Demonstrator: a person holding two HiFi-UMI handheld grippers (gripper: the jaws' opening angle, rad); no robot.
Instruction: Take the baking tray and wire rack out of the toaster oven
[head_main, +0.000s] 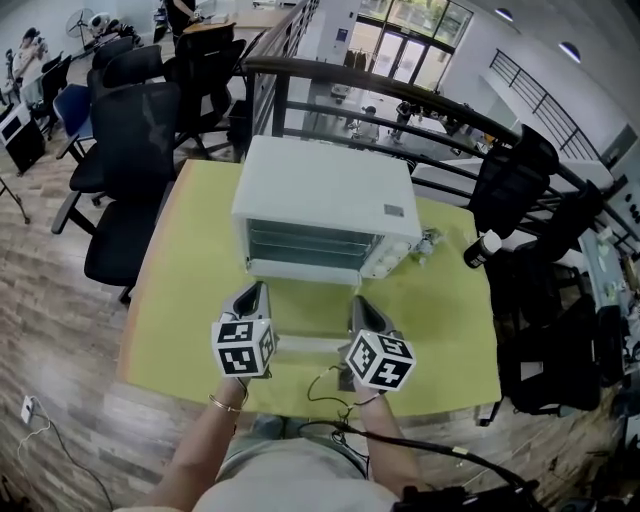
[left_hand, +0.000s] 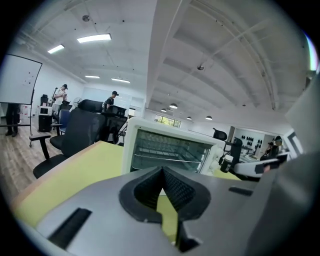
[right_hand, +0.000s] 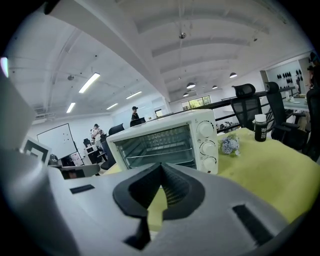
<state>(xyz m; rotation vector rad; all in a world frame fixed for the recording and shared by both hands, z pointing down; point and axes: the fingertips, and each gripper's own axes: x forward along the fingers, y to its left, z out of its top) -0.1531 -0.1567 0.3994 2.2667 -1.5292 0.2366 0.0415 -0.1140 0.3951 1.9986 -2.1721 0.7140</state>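
Fingers on left gripper (left_hand: 161, 171) are pressed together with nothing between them. Same for right gripper (right_hand: 161, 167): pads meet, empty. In head view the left gripper (head_main: 259, 289) and right gripper (head_main: 357, 301) sit side by side, apart from each other, above the near half of the yellow-green table (head_main: 175, 300). Both point at the toaster oven (head_main: 325, 205) and stop short of its front, no contact.

Toaster oven is white and stands upright at the middle of the table, front facing the person. Its door looks folded down flat toward the grippers, but that is hard to confirm. Wire rack (left_hand: 167, 153) is inside the oven cavity, level, and also shows in right gripper view (right_hand: 156, 150). Baking tray is not separable from the shelves inside, so its level cannot be told. Three knobs (right_hand: 207, 147) run down the oven's right side.

Small bluish flower bunch (right_hand: 230, 145) lies on the table just right of the oven. Black bottle with white cap (right_hand: 259, 128) stands further right near the table edge. Black office chairs (head_main: 135, 150) stand off the table's left side, and a dark railing (head_main: 400, 90) runs behind the oven.
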